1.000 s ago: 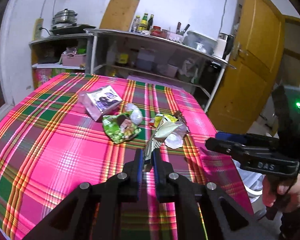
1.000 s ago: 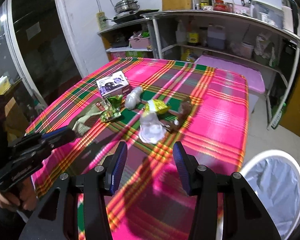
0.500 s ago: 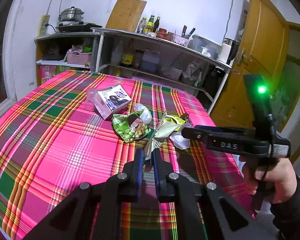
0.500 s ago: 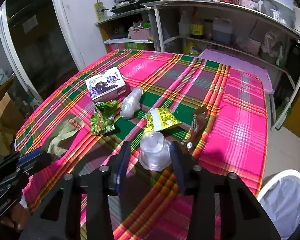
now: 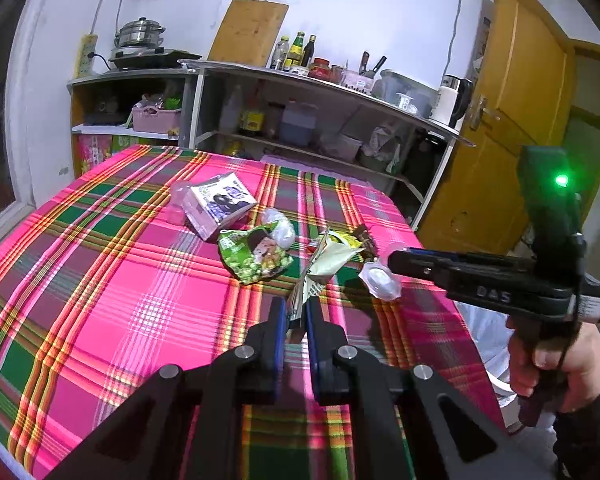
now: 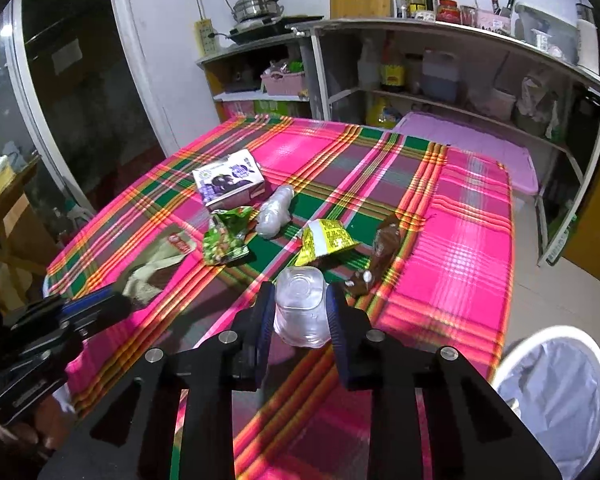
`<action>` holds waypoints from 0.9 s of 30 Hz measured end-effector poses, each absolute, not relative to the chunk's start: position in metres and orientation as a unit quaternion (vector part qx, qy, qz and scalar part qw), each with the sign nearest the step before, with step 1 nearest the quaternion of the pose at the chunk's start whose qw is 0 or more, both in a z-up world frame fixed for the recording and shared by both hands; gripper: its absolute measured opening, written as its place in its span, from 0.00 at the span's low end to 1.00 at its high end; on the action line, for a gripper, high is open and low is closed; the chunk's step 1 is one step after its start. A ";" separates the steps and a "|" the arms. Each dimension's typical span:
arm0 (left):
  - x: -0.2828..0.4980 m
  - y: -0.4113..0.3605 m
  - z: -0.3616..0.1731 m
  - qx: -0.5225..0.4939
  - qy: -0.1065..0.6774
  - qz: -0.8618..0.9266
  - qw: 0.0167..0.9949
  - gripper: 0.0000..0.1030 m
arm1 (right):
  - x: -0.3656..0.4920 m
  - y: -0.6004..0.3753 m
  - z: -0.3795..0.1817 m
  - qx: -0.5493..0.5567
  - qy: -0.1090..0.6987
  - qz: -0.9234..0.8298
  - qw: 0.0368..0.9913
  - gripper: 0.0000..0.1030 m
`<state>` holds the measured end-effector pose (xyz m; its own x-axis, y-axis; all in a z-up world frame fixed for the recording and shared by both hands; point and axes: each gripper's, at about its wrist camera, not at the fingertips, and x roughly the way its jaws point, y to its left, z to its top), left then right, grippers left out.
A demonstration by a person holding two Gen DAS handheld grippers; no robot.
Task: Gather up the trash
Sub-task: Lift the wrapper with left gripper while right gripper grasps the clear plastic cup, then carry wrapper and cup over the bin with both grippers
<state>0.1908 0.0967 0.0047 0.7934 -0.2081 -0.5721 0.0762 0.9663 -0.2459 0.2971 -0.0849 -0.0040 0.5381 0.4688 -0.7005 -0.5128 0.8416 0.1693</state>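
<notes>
Two grips: right hand-held gripper [image 6: 298,312] just closed on clear cup [image 6: 300,306]; left [image 5: 296,312] pinches wrapper [image 5: 326,266].

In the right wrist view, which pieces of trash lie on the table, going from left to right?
Beige wrapper → green snack bag → crumpled clear plastic → yellow wrapper → brown wrapper. The clear cup between the right gripper's fingers is left out.
</notes>
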 end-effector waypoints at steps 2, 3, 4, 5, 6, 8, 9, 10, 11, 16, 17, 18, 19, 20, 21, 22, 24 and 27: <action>0.188 0.091 0.008 -0.103 0.312 -0.079 0.941 0.10 | 0.285 -0.095 0.001 -0.019 0.385 0.280 0.879 0.26; 0.186 0.088 0.009 -0.102 0.312 -0.081 0.941 0.10 | 0.281 -0.099 0.003 -0.016 0.383 0.279 0.880 0.26; 0.184 0.084 0.010 -0.100 0.312 -0.083 0.941 0.10 | 0.276 -0.103 0.005 -0.013 0.381 0.278 0.882 0.26; 0.183 0.081 0.012 -0.099 0.312 -0.084 0.941 0.10 | 0.268 -0.109 0.008 -0.010 0.377 0.276 0.884 0.26; 0.180 0.077 0.013 -0.097 0.312 -0.087 0.941 0.10 | 0.263 -0.112 0.010 -0.009 0.375 0.275 0.885 0.26; 0.177 0.068 0.016 -0.094 0.312 -0.094 0.941 0.10 | 0.253 -0.122 0.013 -0.005 0.371 0.269 0.889 0.26; 0.176 0.063 0.018 -0.093 0.313 -0.097 0.940 0.10 | 0.247 -0.129 0.015 -0.004 0.368 0.265 0.891 0.26; 0.175 0.060 0.019 -0.091 0.313 -0.100 0.940 0.10 | 0.243 -0.134 0.016 -0.002 0.366 0.262 0.893 0.26; 0.174 0.055 0.020 -0.089 0.314 -0.105 0.940 0.10 | 0.238 -0.143 0.018 0.001 0.364 0.257 0.895 0.26; 0.169 0.030 0.025 -0.082 0.315 -0.125 0.937 0.10 | 0.219 -0.175 0.023 0.022 0.359 0.236 0.902 0.26; 0.168 0.024 0.026 -0.079 0.315 -0.130 0.937 0.10 | 0.214 -0.183 0.024 0.027 0.358 0.231 0.904 0.26; 0.168 0.019 0.027 -0.078 0.316 -0.134 0.936 0.10 | 0.211 -0.188 0.024 0.030 0.357 0.227 0.906 0.26; 0.167 0.014 0.028 -0.076 0.317 -0.138 0.935 0.10 | 0.208 -0.193 0.025 0.033 0.356 0.223 0.907 0.26; 0.167 0.009 0.028 -0.075 0.318 -0.143 0.934 0.10 | 0.205 -0.200 0.025 0.038 0.355 0.218 0.908 0.26; 0.168 0.006 0.029 -0.074 0.319 -0.147 0.933 0.10 | 0.203 -0.205 0.025 0.041 0.354 0.214 0.909 0.26; 0.168 -0.001 0.029 -0.071 0.321 -0.152 0.932 0.10 | 0.201 -0.210 0.025 0.044 0.353 0.211 0.910 0.26; 0.168 -0.010 0.029 -0.067 0.322 -0.161 0.930 0.10 | 0.195 -0.222 0.025 0.052 0.352 0.201 0.913 0.26; 0.170 -0.029 0.029 -0.062 0.328 -0.177 0.926 0.10 | 0.193 -0.239 0.022 0.063 0.353 0.186 0.915 0.26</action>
